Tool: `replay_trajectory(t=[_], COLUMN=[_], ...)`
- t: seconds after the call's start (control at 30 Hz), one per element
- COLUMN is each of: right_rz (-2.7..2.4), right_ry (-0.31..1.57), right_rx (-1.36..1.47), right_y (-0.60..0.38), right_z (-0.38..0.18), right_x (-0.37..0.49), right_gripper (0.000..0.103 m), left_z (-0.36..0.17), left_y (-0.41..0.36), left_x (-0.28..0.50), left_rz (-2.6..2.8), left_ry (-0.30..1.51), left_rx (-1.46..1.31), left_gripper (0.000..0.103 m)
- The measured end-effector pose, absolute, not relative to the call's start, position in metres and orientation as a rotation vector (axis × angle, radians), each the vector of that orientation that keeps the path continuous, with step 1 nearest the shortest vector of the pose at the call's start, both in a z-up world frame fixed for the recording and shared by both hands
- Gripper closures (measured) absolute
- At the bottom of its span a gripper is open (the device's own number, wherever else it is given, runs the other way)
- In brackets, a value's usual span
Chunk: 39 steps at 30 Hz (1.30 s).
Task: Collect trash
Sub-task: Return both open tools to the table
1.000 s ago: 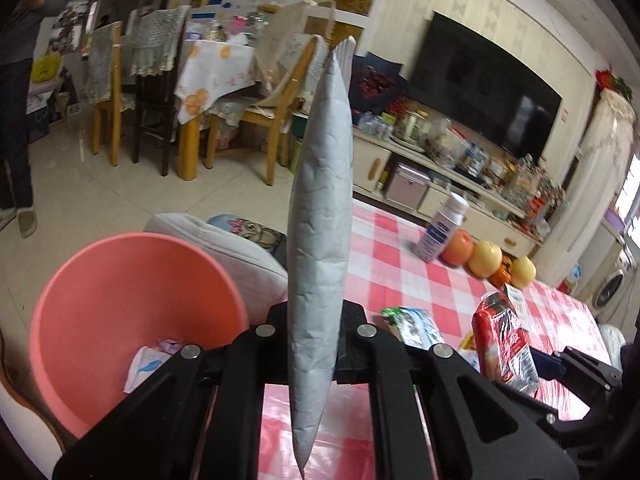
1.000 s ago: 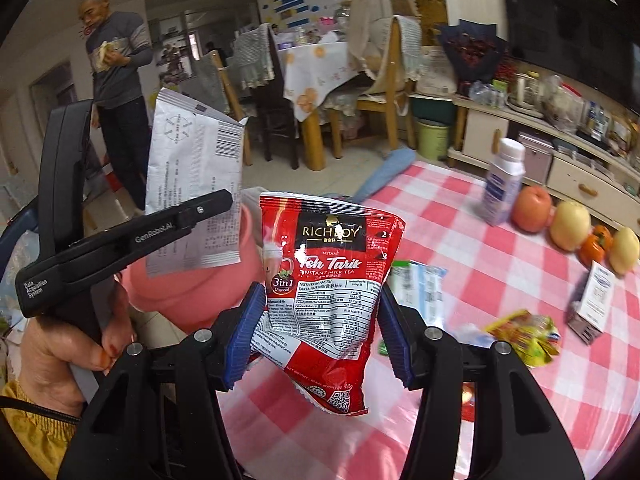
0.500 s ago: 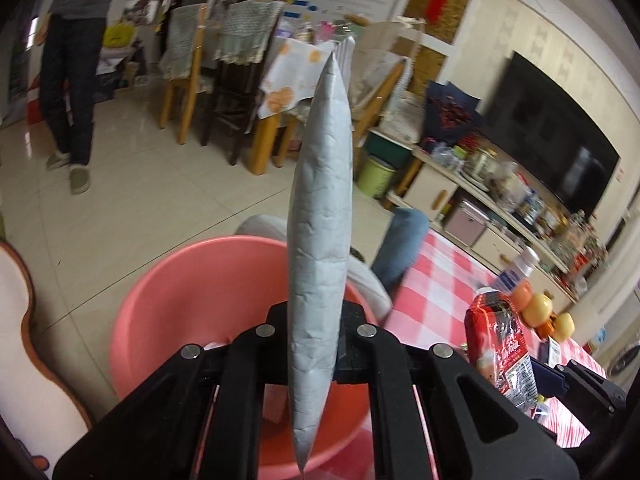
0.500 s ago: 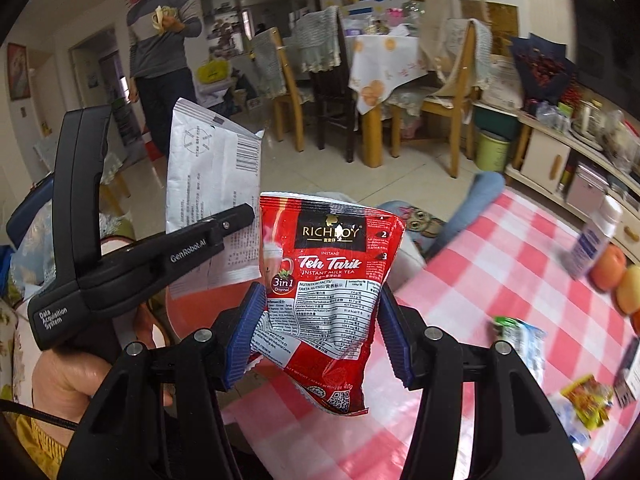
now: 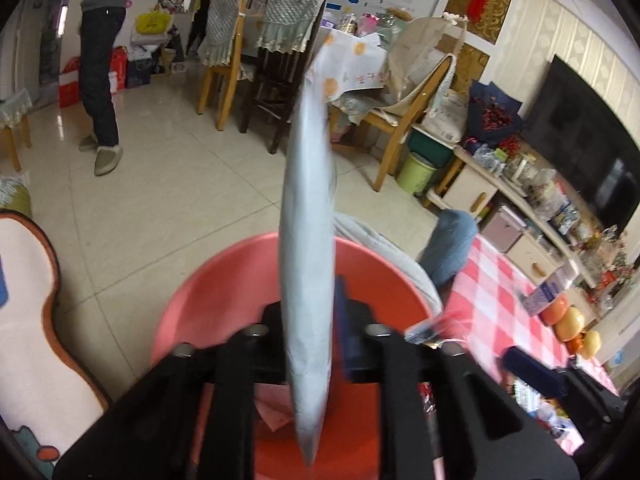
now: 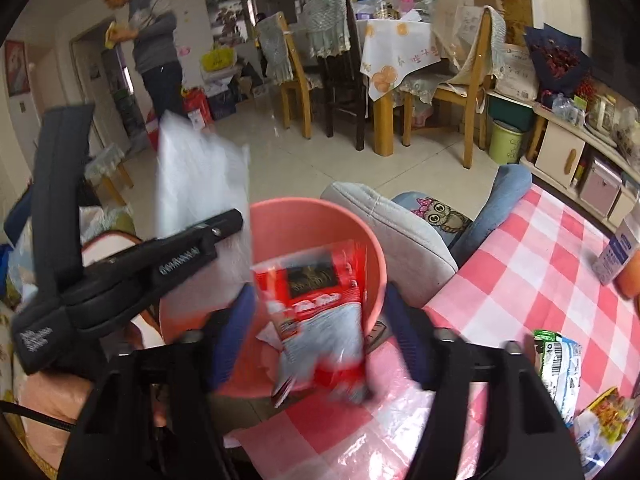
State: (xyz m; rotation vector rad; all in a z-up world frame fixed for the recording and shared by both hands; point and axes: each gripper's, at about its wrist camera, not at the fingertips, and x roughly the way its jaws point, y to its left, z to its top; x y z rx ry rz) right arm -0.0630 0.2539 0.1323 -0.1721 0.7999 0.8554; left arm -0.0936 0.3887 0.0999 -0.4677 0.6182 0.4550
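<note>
Drop step: both grippers, left (image 5: 310, 360) and right (image 6: 320, 332), fingers just opening, releasing silver packet (image 5: 308, 240) and red packet (image 6: 320, 312) over pink bucket (image 6: 316, 216). Next: fetching wrappers (image 6: 560, 364), lower right on counter (image 6: 520, 272).

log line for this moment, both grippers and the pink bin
left gripper: jaws just opening, silver packet between them | right gripper: jaws just opening, red tea packet loose, blurred | pink bin: below both
</note>
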Motion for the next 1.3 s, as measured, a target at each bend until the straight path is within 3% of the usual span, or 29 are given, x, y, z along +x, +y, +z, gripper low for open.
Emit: replay_trajectory(t=[0.03, 0.07, 0.47, 0.77, 1.3], right_rz=[0.842, 0.83, 0.626, 0.561, 0.5], right_ry=[0.788, 0.778, 0.688, 0.678, 0.625], right_rx=[-0.164, -0.158, -0.141, -0.179, -0.235], right_y=[0.25, 0.246, 0.175, 0.133, 0.08], right_z=[0.134, 0.135, 0.154, 0.143, 0.137], right_x=[-0.063, -0.064, -0.072, -0.084, -0.111], right_gripper=[0.019, 0.019, 0.013, 0.012, 0.005], left_z=[0.101, 0.103, 0.114, 0.119, 0.126], left_y=[0.387, 0.386, 0.358, 0.324, 0.284], left_x=[-0.094, -0.094, -0.091, -0.087, -0.085], left_rz=[0.474, 0.483, 0.414, 0.288, 0.157], left_ry=[0.613, 0.607, 0.511, 0.428, 0.463], left_rx=[-0.456, -0.445, -0.349, -0.281, -0.234], left_gripper=[0.044, 0.035, 0.02, 0.016, 0.016])
